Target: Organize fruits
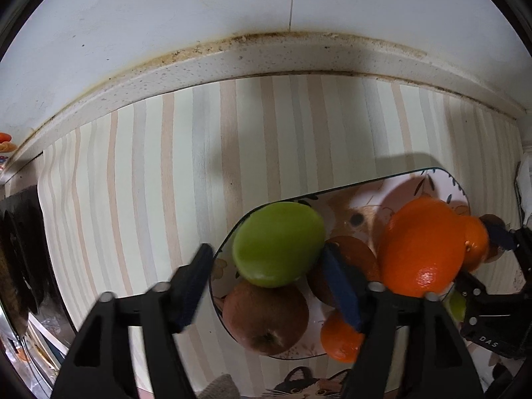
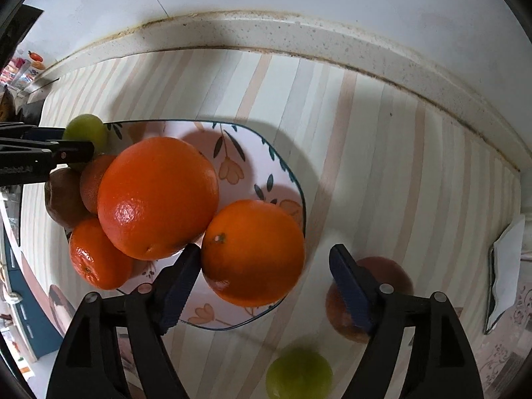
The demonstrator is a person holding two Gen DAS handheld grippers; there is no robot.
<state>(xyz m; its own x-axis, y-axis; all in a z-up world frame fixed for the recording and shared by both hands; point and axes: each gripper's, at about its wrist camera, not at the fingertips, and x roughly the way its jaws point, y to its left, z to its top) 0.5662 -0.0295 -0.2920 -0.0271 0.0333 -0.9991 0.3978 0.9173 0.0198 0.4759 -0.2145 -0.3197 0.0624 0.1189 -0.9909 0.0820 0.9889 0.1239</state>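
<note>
Orange (image 2: 252, 252) between open right claw (image 2: 266, 286) fingers

I see the floral plate (image 2: 252, 153) at mid-frame, piled with fruit: a big orange (image 2: 158, 198) on top at centre left, a second orange (image 2: 252, 252) at the plate's lower right edge, a mandarin (image 2: 96, 259) lower left, and a green fruit (image 2: 88, 129) at its upper left rim. A reddish apple (image 2: 392, 276) and another green fruit (image 2: 299, 374) lie off the plate, lower right.
</note>
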